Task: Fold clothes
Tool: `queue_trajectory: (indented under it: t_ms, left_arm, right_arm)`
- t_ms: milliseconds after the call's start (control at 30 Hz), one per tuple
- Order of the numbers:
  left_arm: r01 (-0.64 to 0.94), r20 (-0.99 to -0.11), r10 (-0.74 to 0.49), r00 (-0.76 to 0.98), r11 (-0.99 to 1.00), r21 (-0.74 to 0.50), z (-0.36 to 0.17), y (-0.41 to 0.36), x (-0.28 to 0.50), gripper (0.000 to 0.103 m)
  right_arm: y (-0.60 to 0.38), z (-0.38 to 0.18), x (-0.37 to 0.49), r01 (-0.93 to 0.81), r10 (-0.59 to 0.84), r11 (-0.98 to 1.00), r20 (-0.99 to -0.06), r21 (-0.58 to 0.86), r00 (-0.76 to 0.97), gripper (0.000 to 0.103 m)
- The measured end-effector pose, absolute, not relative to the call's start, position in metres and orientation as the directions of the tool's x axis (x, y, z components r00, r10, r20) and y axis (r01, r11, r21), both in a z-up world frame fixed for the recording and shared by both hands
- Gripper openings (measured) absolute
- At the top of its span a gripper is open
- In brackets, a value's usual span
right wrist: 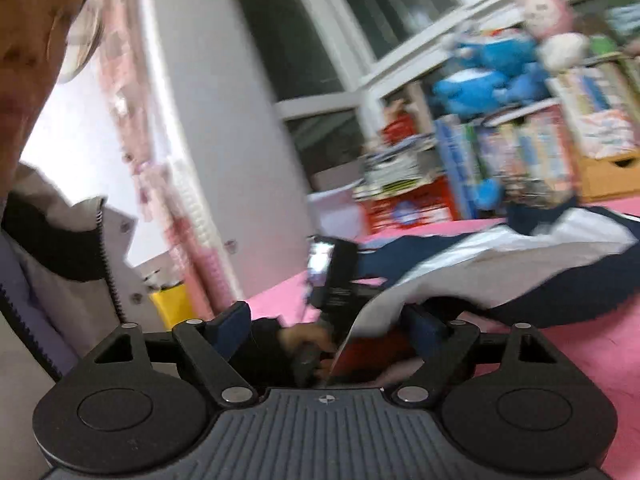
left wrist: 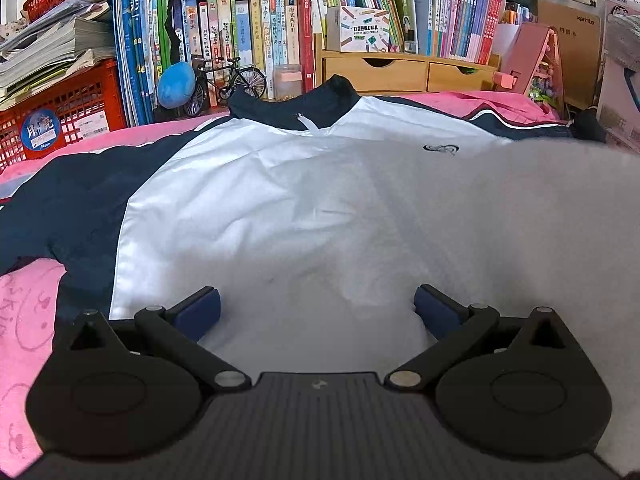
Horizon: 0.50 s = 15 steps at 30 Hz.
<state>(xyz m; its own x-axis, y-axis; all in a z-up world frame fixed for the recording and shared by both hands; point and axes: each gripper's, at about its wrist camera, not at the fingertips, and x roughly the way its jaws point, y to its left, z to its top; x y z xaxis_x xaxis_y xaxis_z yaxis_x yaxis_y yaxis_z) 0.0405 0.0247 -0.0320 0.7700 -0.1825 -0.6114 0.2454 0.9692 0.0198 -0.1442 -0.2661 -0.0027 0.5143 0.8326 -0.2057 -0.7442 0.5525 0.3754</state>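
Observation:
A white jacket (left wrist: 300,200) with navy sleeves and collar lies spread, front up, on a pink cover (left wrist: 32,320). My left gripper (left wrist: 318,308) hovers low over its white lower part, open, with nothing between its blue pads. At the right of the left wrist view a blurred grey-white fold of the fabric rises close to the lens. The right wrist view is motion-blurred. In it the jacket (right wrist: 500,256) is lifted off the pink cover (right wrist: 580,360) on the near side. My right gripper (right wrist: 326,316) stands wide, with the fabric edge by its right finger, not pinched. Beyond it a hand (right wrist: 304,336) holds the other gripper.
Behind the jacket stand packed books (left wrist: 280,40), a red crate (left wrist: 60,120) under stacked papers, a model bicycle (left wrist: 228,80) and wooden drawers (left wrist: 400,72). In the right wrist view a person's zipped jacket (right wrist: 60,260) fills the left and a yellow object (right wrist: 172,304) sits low.

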Motion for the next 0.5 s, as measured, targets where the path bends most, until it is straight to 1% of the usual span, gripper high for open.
queue_trajectory:
  t_ms: [33,133,200,267,300,333,433,500]
  left_arm:
    - [0.246,-0.611,-0.183,0.77,0.969,0.02,-0.032,0.025,0.041,0.103]
    - [0.244,-0.61,-0.182,0.771,0.969,0.02,-0.032,0.025,0.041,0.103]
    - [0.244,-0.61,-0.181,0.772,0.97,0.02,-0.032,0.024,0.04,0.103]
    - [0.244,-0.61,-0.181,0.772,0.97,0.02,-0.032,0.024,0.041,0.103]
    - [0.244,-0.61,-0.181,0.771,0.97,0.02,-0.032,0.025,0.041,0.103]
    - [0.243,-0.61,-0.181,0.771,0.97,0.02,-0.032,0.024,0.041,0.103]
    - [0.241,-0.61,-0.179,0.772,0.97,0.021,-0.033,0.024,0.041,0.103]
    - [0.24,-0.61,-0.177,0.772,0.971,0.021,-0.032,0.024,0.041,0.103]
  right_arm:
    - [-0.272,-0.006,-0.144,-0.708,0.797,0.602,-0.238,0.369,0.555,0.084]
    - [-0.274,-0.02,-0.136,-0.551,0.611,0.79,-0.419,0.27,0.671,0.084]
    - [-0.273,-0.032,-0.129,-0.51,0.557,0.827,-0.462,0.235,0.691,0.084]
    - [-0.277,-0.045,-0.116,-0.479,0.534,0.844,-0.46,0.241,0.71,0.087]
    - [-0.281,-0.051,-0.107,-0.47,0.545,0.839,-0.446,0.276,0.71,0.091]
    - [-0.285,-0.058,-0.095,-0.458,0.567,0.823,-0.428,0.337,0.704,0.096]
    - [-0.291,-0.075,-0.066,-0.427,0.64,0.745,-0.366,0.513,0.676,0.103]
    - [-0.282,-0.077,-0.056,-0.438,0.683,0.699,-0.346,0.565,0.643,0.102]
